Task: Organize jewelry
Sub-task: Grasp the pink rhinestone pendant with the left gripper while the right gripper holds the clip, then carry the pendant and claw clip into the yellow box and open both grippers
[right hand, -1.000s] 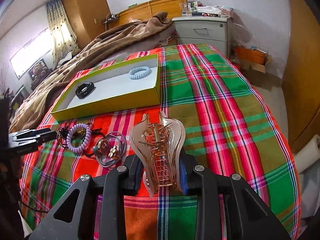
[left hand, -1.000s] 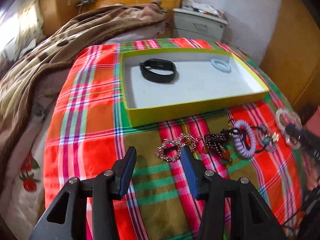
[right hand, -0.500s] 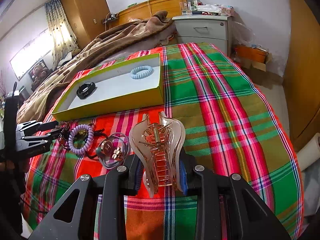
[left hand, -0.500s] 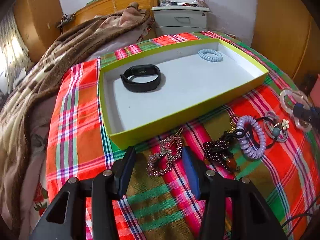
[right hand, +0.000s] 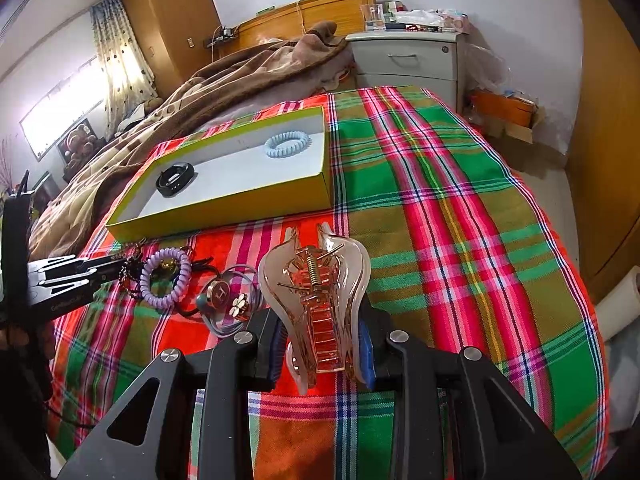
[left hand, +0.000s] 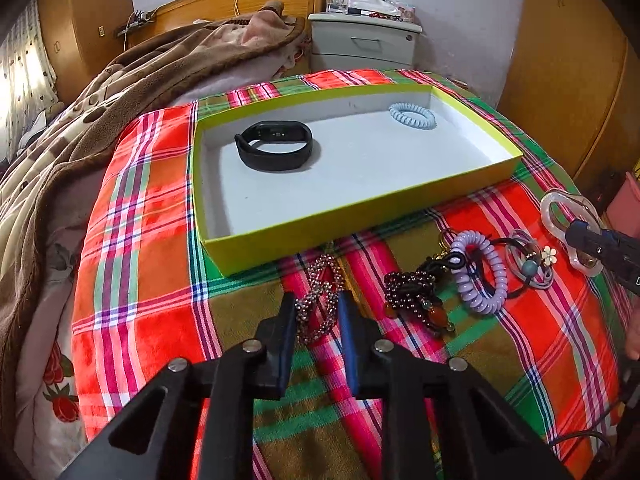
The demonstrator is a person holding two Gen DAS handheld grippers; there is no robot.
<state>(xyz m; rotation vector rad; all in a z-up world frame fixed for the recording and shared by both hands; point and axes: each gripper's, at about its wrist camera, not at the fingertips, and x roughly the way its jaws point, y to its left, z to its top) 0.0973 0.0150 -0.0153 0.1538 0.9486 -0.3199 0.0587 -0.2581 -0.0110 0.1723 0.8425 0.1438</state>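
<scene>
A yellow-green box on the plaid cloth holds a black wristband and a pale blue coil tie. My left gripper has its fingers closed in around a beaded rhinestone bracelet lying in front of the box. My right gripper is shut on a clear pink claw clip, held above the cloth; the clip also shows in the left wrist view. A dark bead bracelet, a purple coil tie and a flower hair tie lie beside.
A brown blanket is heaped to the left and behind the box. A grey nightstand stands at the back by the wall. The bed's right edge drops to the floor.
My left gripper has moved forward and lower onto the rhinestone bracelet, and its jaws have narrowed around it. My right gripper has stayed in place with the clip.
</scene>
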